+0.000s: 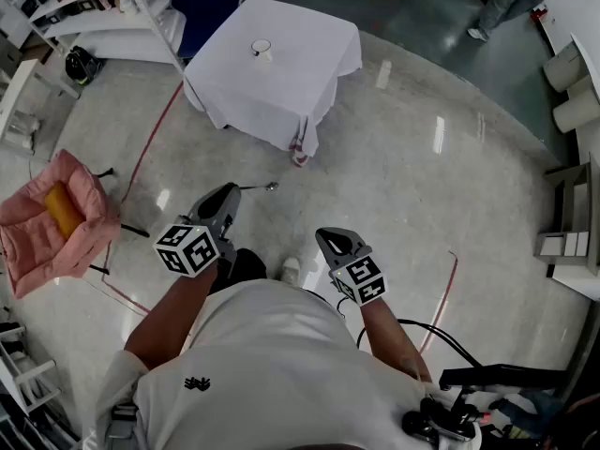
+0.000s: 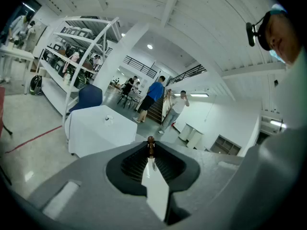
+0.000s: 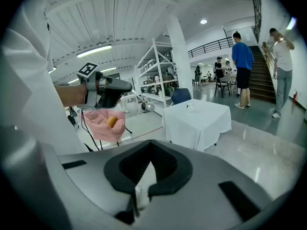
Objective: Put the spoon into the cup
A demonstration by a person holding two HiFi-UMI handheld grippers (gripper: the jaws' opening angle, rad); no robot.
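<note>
1. Since the left tongs [image 1: 228,193] are already clamped on the handle of the spoon [image 1: 258,187], with its bowl sticking out ahead over the floor, the step in hand looks like carrying it to the cup [image 1: 262,50]. The grip should be kept firm and level so the spoon does not swing or slip.
2. That cup stands upright near the middle of the white-draped counter [image 1: 281,82], well apart from the person, so the approach needs to end close to the counter's near edge. Reaching from too far back would make the aim shaky.
3. From the left gripper view, the handle end shows right at the tips of the left tongs [image 2: 150,150] and the cup [image 2: 109,119] sits up and to the left. Keeping the cup centred there should help line up the drop.
4. At the cup, tipping the spoon bowl-down over the mouth before letting go is probably safest, as a light paper-like cup could topple from a sideways knock.
5. Meanwhile the right tongs [image 1: 328,236] are closed with nothing between them; they could steady the cup if it wobbles.
6. Off to the left, the pink padded seat [image 1: 42,228] is best given a wide berth.
</note>
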